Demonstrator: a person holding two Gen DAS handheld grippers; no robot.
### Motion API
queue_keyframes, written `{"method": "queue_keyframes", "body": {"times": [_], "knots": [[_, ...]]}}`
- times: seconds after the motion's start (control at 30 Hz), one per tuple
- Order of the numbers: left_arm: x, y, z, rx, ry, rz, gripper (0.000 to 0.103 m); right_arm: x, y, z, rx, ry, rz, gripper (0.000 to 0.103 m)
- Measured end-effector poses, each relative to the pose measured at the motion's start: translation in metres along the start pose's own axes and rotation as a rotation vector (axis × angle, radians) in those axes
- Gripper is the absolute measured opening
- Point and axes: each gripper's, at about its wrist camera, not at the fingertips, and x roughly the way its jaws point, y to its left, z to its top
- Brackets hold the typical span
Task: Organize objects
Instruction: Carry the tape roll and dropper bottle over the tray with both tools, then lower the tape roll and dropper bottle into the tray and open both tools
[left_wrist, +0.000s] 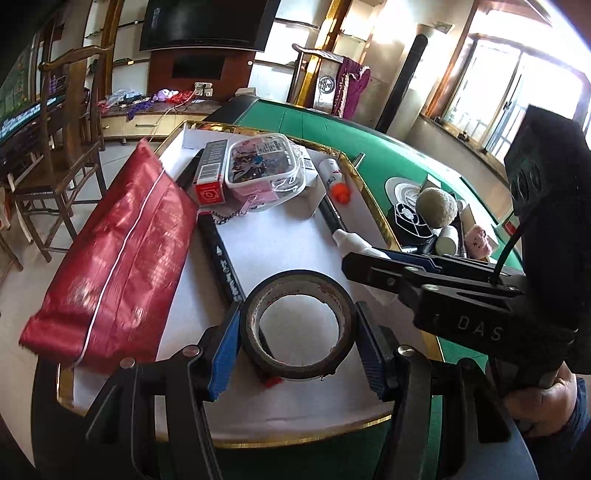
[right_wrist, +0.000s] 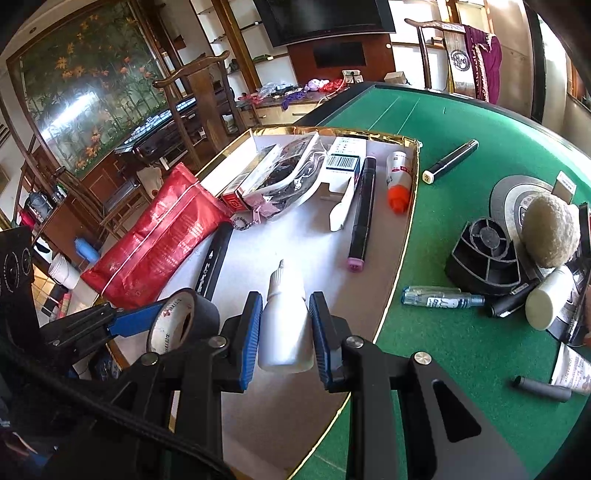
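Observation:
A black tape roll (left_wrist: 255, 347) sits upright between the blue pads of my left gripper (left_wrist: 298, 314), which is shut on it over the near end of the white, gold-rimmed tray (left_wrist: 280, 240). My right gripper (right_wrist: 285, 299) is shut on a small white squeeze bottle (right_wrist: 284, 332), nozzle pointing away, above the tray (right_wrist: 303, 251) near its right rim. In the left wrist view the right gripper (left_wrist: 360, 254) comes in from the right with the bottle (left_wrist: 351, 240). In the right wrist view the left gripper (right_wrist: 159, 314) and the tape roll (right_wrist: 177, 317) are at lower left.
In the tray lie a red foil pouch (left_wrist: 118, 258), black markers (right_wrist: 362, 206), a clear pouch (left_wrist: 262, 166), small boxes (left_wrist: 210, 173) and an orange-capped tube (right_wrist: 399, 177). On the green table (right_wrist: 443, 350) lie a marker (right_wrist: 450, 158), a black round part (right_wrist: 484, 254), a fuzzy ball (right_wrist: 550, 229) and a blue pen (right_wrist: 439, 297).

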Motion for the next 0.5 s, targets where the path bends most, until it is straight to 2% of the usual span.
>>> {"method": "queue_keyframes", "body": {"times": [0.17, 0.5], "knots": [[0.013, -0.009, 0.014, 0.035, 0.033, 0.017, 0.053, 0.014, -0.007, 0.015, 0.034, 0.034, 0.011, 0.024], [0.039, -0.018, 0.023, 0.045, 0.102, 0.033, 0.053, 0.036, -0.017, 0.047, 0.057, 0.108, 0.017, 0.024]]}}
